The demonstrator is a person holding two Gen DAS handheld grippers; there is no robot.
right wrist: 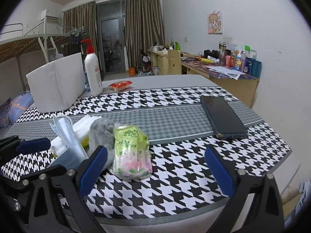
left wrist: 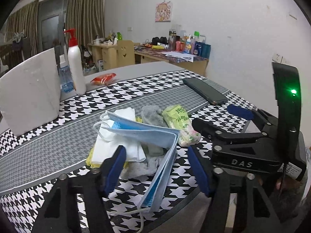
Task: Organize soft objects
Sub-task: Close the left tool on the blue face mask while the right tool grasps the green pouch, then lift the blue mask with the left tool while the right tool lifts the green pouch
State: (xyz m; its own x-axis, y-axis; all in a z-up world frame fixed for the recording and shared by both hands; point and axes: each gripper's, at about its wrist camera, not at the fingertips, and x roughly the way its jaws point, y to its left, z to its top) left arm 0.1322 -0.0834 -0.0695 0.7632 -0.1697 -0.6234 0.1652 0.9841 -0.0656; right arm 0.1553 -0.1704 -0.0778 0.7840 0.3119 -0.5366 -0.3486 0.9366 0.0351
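Straddling the folded blue face mask [left wrist: 155,145], the left gripper [left wrist: 157,167] is seen w/ jaws partly spread; neither blue pad is visibly pressed on the fabric, so nothing is judged pinched yet. The mask stands tented on the houndstooth table mat [left wrist: 58,147], over a heap of white tissues [left wrist: 124,149] and a grey cloth [left wrist: 140,169], w/ a green tissue pack [left wrist: 179,122] just beside. The right gripper [right wrist: 155,167] is held wide open near that pack, touching nothing. The mask is judged v. light, limp and easily creased; a pinch across the doubled fold edge is preferred, not the ear loops, which would stretch and dangle. The pack is judged squashy and somewhat slick, best taken across its middle.
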